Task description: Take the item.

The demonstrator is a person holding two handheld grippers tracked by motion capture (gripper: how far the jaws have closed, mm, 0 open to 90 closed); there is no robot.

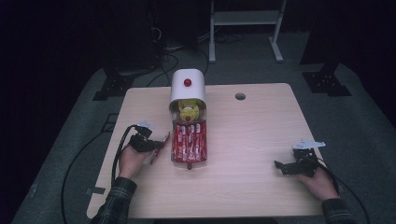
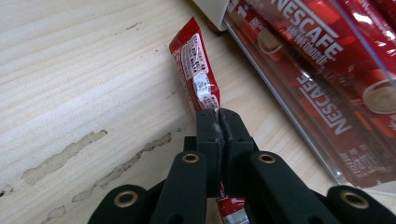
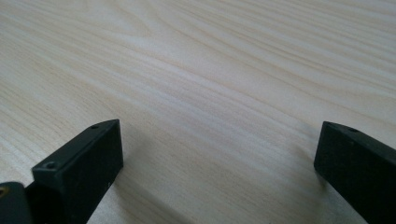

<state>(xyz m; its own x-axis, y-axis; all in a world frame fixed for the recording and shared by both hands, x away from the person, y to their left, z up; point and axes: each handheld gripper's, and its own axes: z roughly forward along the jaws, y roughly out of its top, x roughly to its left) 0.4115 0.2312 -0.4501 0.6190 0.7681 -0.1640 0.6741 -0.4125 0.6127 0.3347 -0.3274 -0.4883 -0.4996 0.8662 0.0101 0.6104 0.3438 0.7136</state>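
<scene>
Your left gripper (image 1: 156,145) sits just beside the clear tray (image 1: 173,156) of red coffee sticks (image 1: 189,140), so there's hardly any gap on that side; the stick (image 2: 198,74) pinched in its jaws reaches up close to the tray's wall. Behind the tray, the white dispenser (image 1: 187,86) blocks the middle back of the table (image 1: 252,140). To the right of the tray you've got wide bare wood all the way to your right gripper (image 1: 286,166), whose jaws stand apart over plain tabletop. A small round hole (image 1: 240,96) marks the far side.
</scene>
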